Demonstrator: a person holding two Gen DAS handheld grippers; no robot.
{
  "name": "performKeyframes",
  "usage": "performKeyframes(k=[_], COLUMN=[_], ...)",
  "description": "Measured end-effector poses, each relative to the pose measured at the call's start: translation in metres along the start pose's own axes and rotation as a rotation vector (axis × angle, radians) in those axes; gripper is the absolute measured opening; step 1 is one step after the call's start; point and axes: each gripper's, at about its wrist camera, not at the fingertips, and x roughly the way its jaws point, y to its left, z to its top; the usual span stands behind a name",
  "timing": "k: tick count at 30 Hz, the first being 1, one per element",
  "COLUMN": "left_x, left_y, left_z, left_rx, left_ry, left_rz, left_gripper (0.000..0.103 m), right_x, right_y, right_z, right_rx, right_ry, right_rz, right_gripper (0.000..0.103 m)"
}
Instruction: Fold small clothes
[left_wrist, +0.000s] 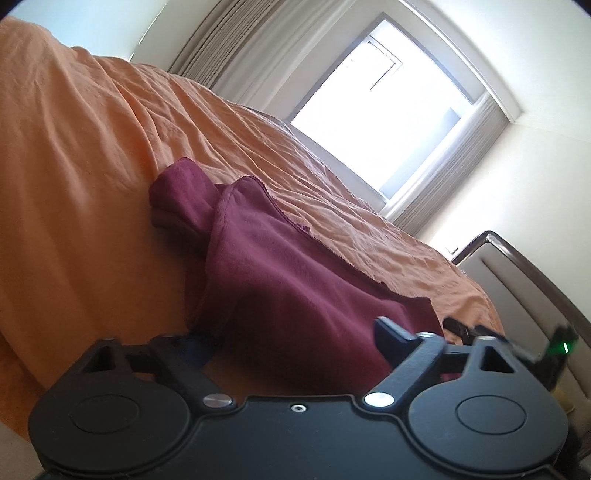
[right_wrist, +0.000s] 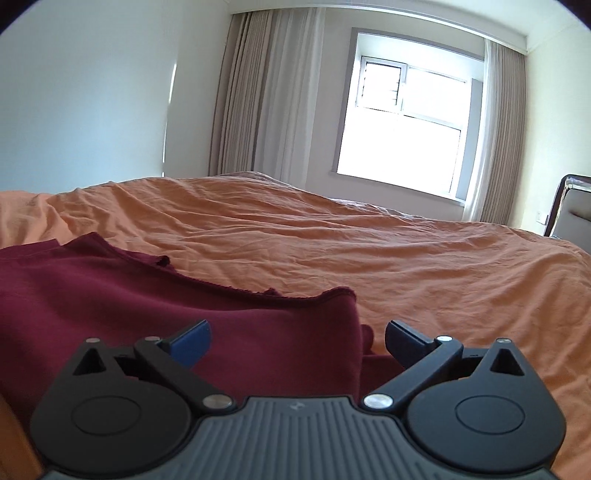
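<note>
1. The maroon garment lies on the bed, over its orange sheet, at the near left of the right wrist view, loosely folded, with a stitched hem running across its far edge and a corner ending near the middle of that view.
2. In the left wrist view, which is tilted, the same maroon garment bunches into a rolled lump at its far end and spreads toward the camera.
3. The left gripper has its jaws spread wide. The cloth drapes between and over them; the left fingertip is mostly hidden under the fabric, so I cannot tell whether it touches the cloth or the sheet.
4. The right gripper also has its jaws spread apart. Its left finger, with a blue pad, sits over the garment; its right finger sits just past the garment's edge, over the orange sheet.
5. Farther right, a bright window with pale curtains stands behind the bed, and a padded headboard shows at the right edge.
</note>
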Motion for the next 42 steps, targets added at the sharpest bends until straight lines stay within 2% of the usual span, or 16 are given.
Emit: performKeyframes(k=[2,7,11,12,19,23,26,28,30,32,34,37,38,39,42], left_x=[0.004,-0.009,-0.012,-0.011,-0.009,-0.007,-0.005,-0.003,0.000,0.002,0.009,0.017,0.018,0.018,0.015], left_y=[0.002,0.013,0.017,0.017,0.023,0.021,0.018,0.013,0.009,0.008,0.009,0.017,0.018,0.018,0.013], left_z=[0.009,0.023,0.020,0.018,0.000,-0.004,-0.003,-0.002,0.000,0.003,0.006,0.007,0.008,0.009,0.013], left_rx=[-0.013,-0.068,-0.089,-0.097,-0.182,-0.217,-0.231,-0.223,-0.219,-0.211,-0.205,-0.252,-0.271,-0.281,-0.270], left_ry=[0.017,-0.037,-0.049,-0.048,-0.003,-0.042,-0.101,-0.135,-0.159,-0.169,-0.147,-0.129,-0.132,-0.133,-0.168], left_rz=[0.026,0.062,0.102,0.097,0.033,0.018,0.026,0.053,0.074,0.085,0.094,0.111,0.114,0.129,0.155], left_gripper=[0.062,0.061,0.080,0.082,0.082,0.082,0.080,0.074,0.063,0.057,0.057,0.057,0.049,0.035,0.016], right_x=[-0.007,-0.006,0.002,0.002,0.003,0.009,0.009,0.008,0.007,0.007,0.007,0.006,0.006,0.005,0.004], right_y=[0.012,0.047,0.071,0.077,0.100,0.101,0.098,0.098,0.099,0.097,0.093,0.089,0.088,0.087,0.083], right_z=[-0.005,-0.005,-0.003,-0.004,-0.029,-0.042,-0.043,-0.042,-0.043,-0.047,-0.050,-0.051,-0.052,-0.052,-0.052], right_rx=[-0.028,-0.167,-0.178,-0.179,-0.222,-0.171,-0.141,-0.122,-0.105,-0.092,-0.065,-0.033,-0.028,-0.024,-0.011], right_ry=[-0.019,-0.063,-0.064,-0.066,-0.063,-0.061,-0.060,-0.058,-0.058,-0.062,-0.062,-0.065,-0.069,-0.070,-0.074], right_rz=[0.001,-0.068,-0.041,-0.028,0.034,0.028,0.021,0.012,0.006,0.006,0.015,0.029,0.035,0.042,0.055], right_gripper=[0.103,0.103,0.103,0.103,0.103,0.103,0.103,0.103,0.103,0.103,0.103,0.103,0.103,0.103,0.103])
